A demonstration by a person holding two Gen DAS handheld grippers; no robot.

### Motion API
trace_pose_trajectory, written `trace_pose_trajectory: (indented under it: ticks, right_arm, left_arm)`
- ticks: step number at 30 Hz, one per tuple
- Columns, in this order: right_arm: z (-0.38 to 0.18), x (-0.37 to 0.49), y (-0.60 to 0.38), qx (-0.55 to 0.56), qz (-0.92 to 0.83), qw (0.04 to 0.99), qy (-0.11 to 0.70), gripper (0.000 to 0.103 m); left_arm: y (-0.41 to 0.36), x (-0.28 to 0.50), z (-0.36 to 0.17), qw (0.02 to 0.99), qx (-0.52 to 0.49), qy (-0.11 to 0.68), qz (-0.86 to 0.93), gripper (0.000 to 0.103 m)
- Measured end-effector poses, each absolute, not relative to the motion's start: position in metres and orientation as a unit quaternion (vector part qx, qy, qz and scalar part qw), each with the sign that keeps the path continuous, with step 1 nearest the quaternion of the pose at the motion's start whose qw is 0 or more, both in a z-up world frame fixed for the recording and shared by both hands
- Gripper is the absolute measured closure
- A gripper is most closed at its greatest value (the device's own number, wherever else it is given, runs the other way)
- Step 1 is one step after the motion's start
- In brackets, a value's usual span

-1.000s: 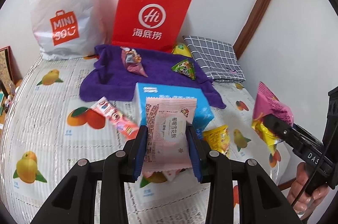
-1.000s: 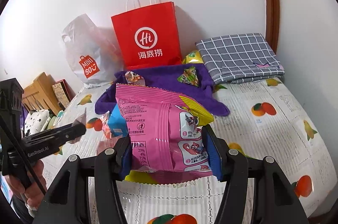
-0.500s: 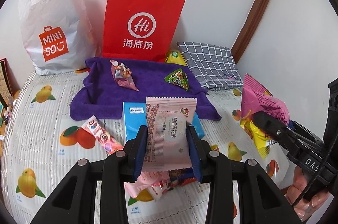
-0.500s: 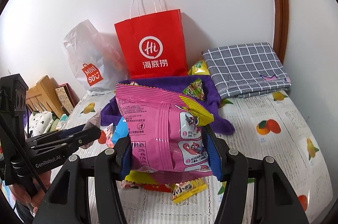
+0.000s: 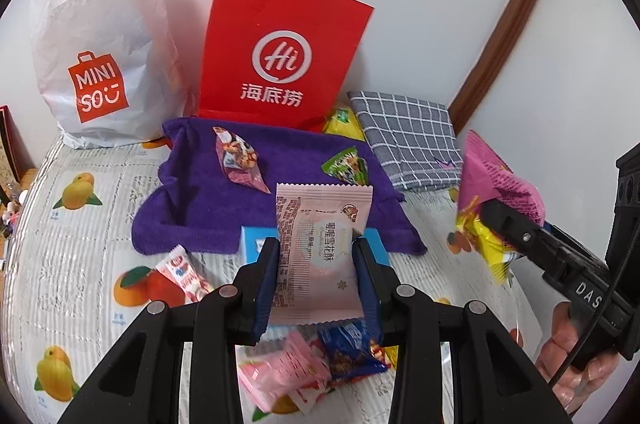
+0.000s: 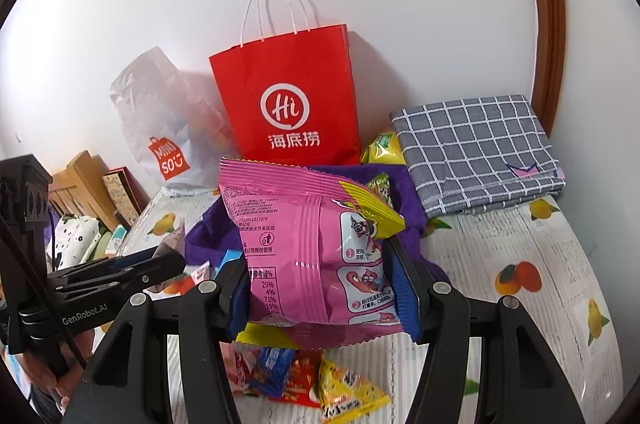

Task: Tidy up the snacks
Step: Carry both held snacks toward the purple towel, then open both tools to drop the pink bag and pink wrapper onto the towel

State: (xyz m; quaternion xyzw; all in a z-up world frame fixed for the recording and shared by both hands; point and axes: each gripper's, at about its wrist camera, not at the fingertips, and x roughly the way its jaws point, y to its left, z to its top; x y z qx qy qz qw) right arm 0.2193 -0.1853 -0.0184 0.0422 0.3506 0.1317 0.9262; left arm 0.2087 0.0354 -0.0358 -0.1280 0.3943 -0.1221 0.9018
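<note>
My left gripper [image 5: 316,280] is shut on a pale pink snack packet [image 5: 320,248], held above the bed. My right gripper [image 6: 320,284] is shut on a large pink and yellow snack bag [image 6: 308,244]; that bag also shows at the right of the left wrist view [image 5: 496,192]. A red paper bag [image 5: 280,52] stands at the wall, also seen in the right wrist view [image 6: 288,96]. A purple towel [image 5: 192,192] in front of it carries a pink snack [image 5: 238,160] and a green snack [image 5: 346,166]. Several loose snacks [image 5: 312,364] lie under my grippers.
A white Miniso bag [image 5: 100,56] stands left of the red bag. A folded grey checked cloth [image 5: 408,136] lies at the right by the wall. A blue box [image 5: 252,244] and a red-white stick pack [image 5: 186,274] lie on the fruit-print bedsheet [image 5: 72,232]. A yellow pack [image 6: 384,146] sits behind the towel.
Both grippers have risen and pulled back with their packets. The bags at the wall look farther and lower, and more loose snacks show beneath the fingers.
</note>
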Motion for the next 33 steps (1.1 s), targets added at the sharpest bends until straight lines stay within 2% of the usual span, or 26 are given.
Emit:
trace_pose_trajectory:
  ticks: [17, 24, 33]
  right_arm:
    - [-0.02, 0.295, -0.182, 0.067, 0.143, 0.921, 0.356, 0.045]
    - [-0.045, 0.324, -0.185, 0.074, 0.153, 0.912, 0.373, 0.045]
    - [-0.098, 0.361, -0.192, 0.08, 0.137, 0.893, 0.422, 0.045]
  left_arm:
    - [0.049, 0.27, -0.036, 0.889, -0.167, 0.403, -0.137, 0.068]
    - [0.063, 0.294, -0.044, 0.889, -0.173, 0.407, -0.118, 0.068]
    - [0.098, 0.32, -0.083, 0.876, -0.194, 0.436, -0.068, 0.068]
